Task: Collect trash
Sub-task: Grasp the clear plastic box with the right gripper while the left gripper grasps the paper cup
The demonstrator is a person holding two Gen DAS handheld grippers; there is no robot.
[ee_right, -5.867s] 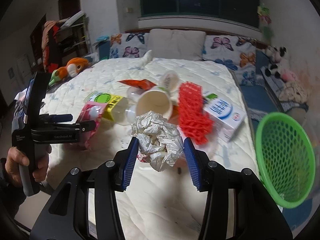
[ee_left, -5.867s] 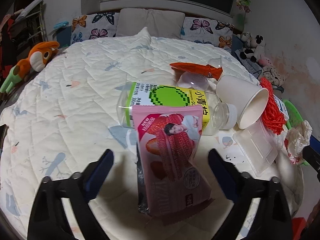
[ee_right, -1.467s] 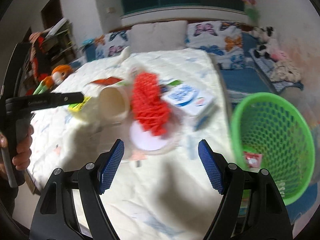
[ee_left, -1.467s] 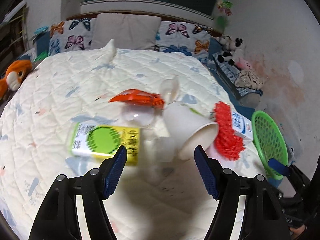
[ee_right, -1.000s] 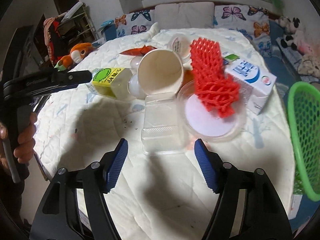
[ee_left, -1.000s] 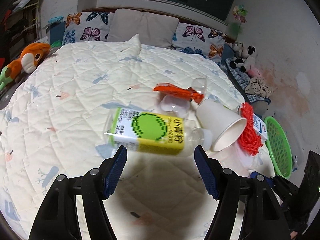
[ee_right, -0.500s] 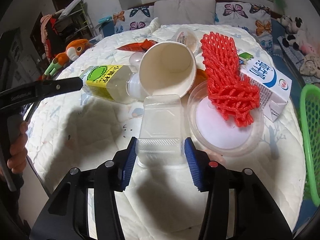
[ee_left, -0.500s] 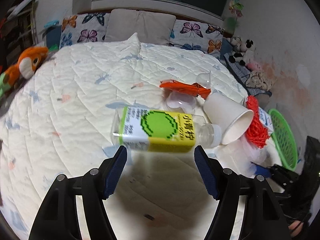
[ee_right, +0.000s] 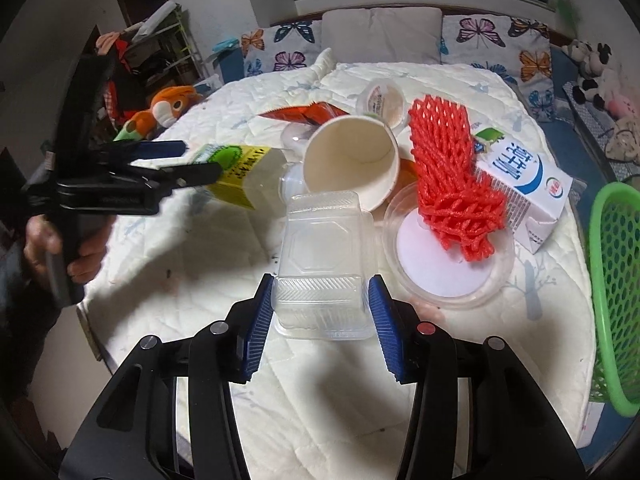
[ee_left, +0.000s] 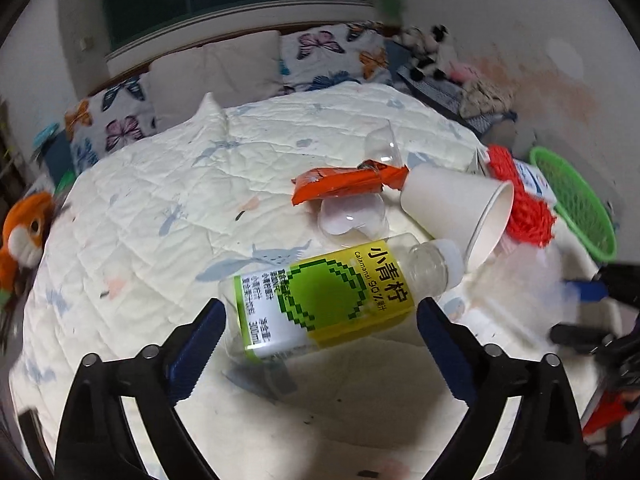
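Trash lies in a pile on the bed, toward its near right corner, on a white quilt. The right gripper is closed on a clear box: both blue pads press on its near end, and the box reaches away from the pads toward a paper cup that lies on its side with its mouth open to the camera. Just right of the box is a round clear lid, and a red foam net rests on it. A milk carton lies behind the net, near the right edge of the bed. A green basket stands beside that edge. The left gripper is over a bottle with a yellow and green label; its jaws are opening, the bottle lies between them, and the pads do not touch it. The bottle is on its side, with the cap pointing at the paper cup. Behind the bottle are an orange wrapper and a small clear cup. A hand holds the handle of the left gripper at the left edge of the bed.
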